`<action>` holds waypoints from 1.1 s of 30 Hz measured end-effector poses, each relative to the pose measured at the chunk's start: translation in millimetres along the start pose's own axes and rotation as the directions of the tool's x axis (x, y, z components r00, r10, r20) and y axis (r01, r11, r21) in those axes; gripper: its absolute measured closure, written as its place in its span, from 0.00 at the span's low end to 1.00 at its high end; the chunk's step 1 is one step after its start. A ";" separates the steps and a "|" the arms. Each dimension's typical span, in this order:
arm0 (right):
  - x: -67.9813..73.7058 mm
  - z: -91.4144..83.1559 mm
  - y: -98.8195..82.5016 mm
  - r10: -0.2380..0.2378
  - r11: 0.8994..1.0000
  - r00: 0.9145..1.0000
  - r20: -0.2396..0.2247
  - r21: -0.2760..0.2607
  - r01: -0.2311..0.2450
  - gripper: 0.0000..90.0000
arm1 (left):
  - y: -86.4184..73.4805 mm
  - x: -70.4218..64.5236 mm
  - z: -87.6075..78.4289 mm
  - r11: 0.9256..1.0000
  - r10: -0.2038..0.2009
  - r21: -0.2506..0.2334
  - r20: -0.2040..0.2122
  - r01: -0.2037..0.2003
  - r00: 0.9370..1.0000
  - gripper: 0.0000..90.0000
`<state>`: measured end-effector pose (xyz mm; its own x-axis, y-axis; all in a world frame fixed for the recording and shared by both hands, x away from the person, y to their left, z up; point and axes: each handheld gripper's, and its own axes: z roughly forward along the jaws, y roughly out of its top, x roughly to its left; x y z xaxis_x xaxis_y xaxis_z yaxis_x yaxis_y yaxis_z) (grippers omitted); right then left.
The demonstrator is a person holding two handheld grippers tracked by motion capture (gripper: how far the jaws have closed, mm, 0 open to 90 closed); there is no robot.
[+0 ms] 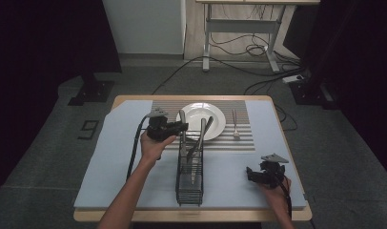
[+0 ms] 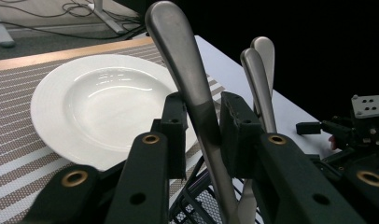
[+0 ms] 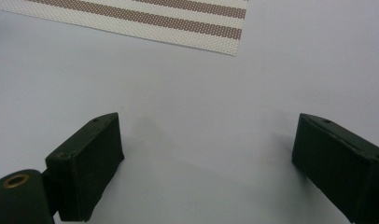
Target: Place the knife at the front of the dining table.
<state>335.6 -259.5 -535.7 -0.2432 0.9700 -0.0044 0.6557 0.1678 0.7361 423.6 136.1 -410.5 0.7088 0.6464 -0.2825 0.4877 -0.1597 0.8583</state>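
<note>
Left hand-held gripper (image 2: 201,135) clamps a steel cutlery handle (image 2: 178,56)!
Handle stands near upright in the black wire caddy (image 1: 189,179); right hand-held gripper (image 3: 206,163) gapes wide, empty.

On the tabletop (image 1: 110,181), a wire caddy (image 1: 189,177) of cutlery stands at centre. The plate (image 1: 215,119) lies at 12 o'clock, a fork (image 1: 235,125) at 1. The left hand-held gripper (image 1: 178,128) meets a handle (image 1: 182,119); the right hand-held gripper (image 1: 251,174) rests at 4.

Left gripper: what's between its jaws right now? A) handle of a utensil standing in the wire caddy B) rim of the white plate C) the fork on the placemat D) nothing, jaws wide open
A: the left gripper has its jaws closed around a utensil handle rising from the wire caddy.
</note>
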 end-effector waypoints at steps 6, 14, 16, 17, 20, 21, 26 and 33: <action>-0.1 0.0 0.1 0.000 1.000 1.000 0.000 0.000 0.000 0.09 | 0.9 1.5 0.4 0.999 -0.038 -0.027 0.050 0.040 0.998 0.86; -0.1 0.1 0.1 0.001 1.000 1.000 0.000 0.000 -0.001 0.09 | 2.3 1.8 -1.4 0.994 -0.071 -0.068 0.127 0.080 0.989 0.92; -0.1 0.1 0.1 0.001 1.000 1.000 0.000 0.000 -0.001 0.09 | 2.9 1.7 -3.0 0.992 -0.077 -0.085 0.153 0.090 0.985 0.93; -0.2 0.1 0.1 -0.002 1.000 1.000 0.000 0.000 0.002 0.09 | 4.8 0.4 -5.3 0.992 -0.075 -0.091 0.161 0.090 0.984 0.93; -0.1 0.1 0.1 -0.002 1.000 1.000 0.000 0.000 0.002 0.09 | 7.9 -1.5 -8.2 0.993 -0.056 -0.097 0.158 0.072 0.986 0.93; -0.1 0.2 0.2 -0.002 1.000 1.000 0.000 0.000 0.002 0.09 | 10.1 -3.0 -10.6 0.993 -0.045 -0.104 0.156 0.061 0.987 0.93; -0.2 0.0 0.3 -0.001 1.000 1.000 -0.001 0.003 0.001 0.09 | 18.3 -8.7 -21.2 0.989 -0.023 -0.141 0.133 0.042 0.991 0.93; -0.2 0.0 0.3 -0.002 1.000 1.000 -0.001 0.003 0.002 0.09 | 27.9 -13.1 -38.9 0.981 -0.006 -0.188 0.163 0.037 0.987 0.93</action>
<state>335.8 -259.7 -535.5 -0.2451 0.9695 -0.0054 0.6576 0.1704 0.7339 408.1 152.3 -366.2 0.7795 0.5172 -0.3535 0.4090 0.0073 0.9125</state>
